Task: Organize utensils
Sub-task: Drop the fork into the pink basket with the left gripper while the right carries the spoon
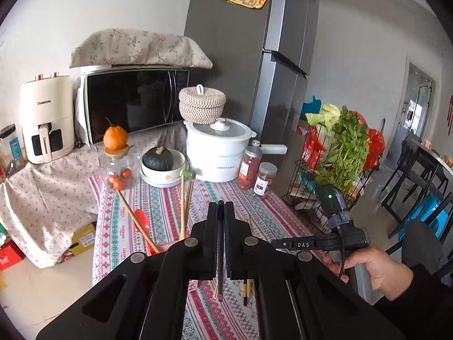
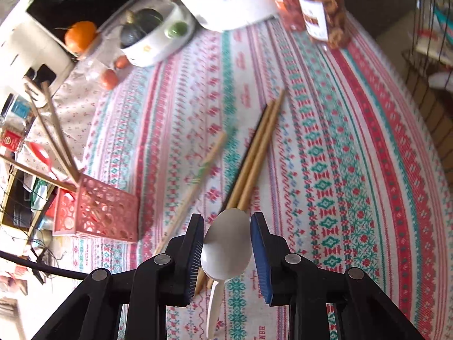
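My left gripper (image 1: pixel 221 205) is shut on a thin dark chopstick (image 1: pixel 220 243) that runs straight down between its pads, above the striped tablecloth (image 1: pixel 164 198). In the right wrist view my right gripper (image 2: pixel 226 218) is shut on a white spoon (image 2: pixel 226 249). Both pads press on the spoon's bowl and its handle trails back under the jaws. Below the spoon a pair of wooden chopsticks (image 2: pixel 254 153) and a single green-patterned one (image 2: pixel 198 175) lie on the cloth. A pink perforated basket (image 2: pixel 96 209) at the left holds several upright chopsticks (image 2: pixel 56 130).
At the table's back stand a white cooker pot (image 1: pixel 218 147), two snack jars (image 1: pixel 249 167), a bowl with a dark squash (image 1: pixel 162 167) and a glass jar with an orange on top (image 1: pixel 116 153). A wire rack of greens (image 1: pixel 339 155) stands off the right edge. A person's hand (image 1: pixel 376 272) holds the right gripper's handle.
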### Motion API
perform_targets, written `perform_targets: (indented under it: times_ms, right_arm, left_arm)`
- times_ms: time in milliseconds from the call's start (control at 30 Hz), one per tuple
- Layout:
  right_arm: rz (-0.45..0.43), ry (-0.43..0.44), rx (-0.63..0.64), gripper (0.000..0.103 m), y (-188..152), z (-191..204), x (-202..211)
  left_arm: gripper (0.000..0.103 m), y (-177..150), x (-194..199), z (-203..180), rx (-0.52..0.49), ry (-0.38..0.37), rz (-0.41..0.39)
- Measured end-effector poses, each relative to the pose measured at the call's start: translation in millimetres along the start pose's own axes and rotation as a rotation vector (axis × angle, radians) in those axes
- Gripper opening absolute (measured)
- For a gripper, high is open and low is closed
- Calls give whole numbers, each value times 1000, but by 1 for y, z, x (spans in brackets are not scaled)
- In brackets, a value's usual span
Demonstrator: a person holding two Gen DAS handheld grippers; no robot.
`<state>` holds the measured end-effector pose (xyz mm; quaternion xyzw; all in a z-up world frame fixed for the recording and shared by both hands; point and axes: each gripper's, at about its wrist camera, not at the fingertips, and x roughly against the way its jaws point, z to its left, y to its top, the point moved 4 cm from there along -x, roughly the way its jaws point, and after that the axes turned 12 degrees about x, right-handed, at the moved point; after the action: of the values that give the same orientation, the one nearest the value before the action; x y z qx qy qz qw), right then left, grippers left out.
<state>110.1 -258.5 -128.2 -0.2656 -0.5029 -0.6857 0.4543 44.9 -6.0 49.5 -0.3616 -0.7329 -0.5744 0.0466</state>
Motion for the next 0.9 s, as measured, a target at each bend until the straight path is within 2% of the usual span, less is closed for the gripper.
perform_targets:
  times_ms: [233,500,733,900]
  right_arm:
    - [-124,-17,88,27,9,31,35]
    - [-205,-8,145,26,24,59,56]
    - [-250,20,188,26,33,86,70]
    - [-304,41,217,26,40,102,90]
  left_arm:
    - [3,26,40,2,15,-16,-149]
    - [3,40,40,25,30,88,-226]
    - [3,37,13,48,43,150,-204]
    - [4,30,-21,64,68,172,-121]
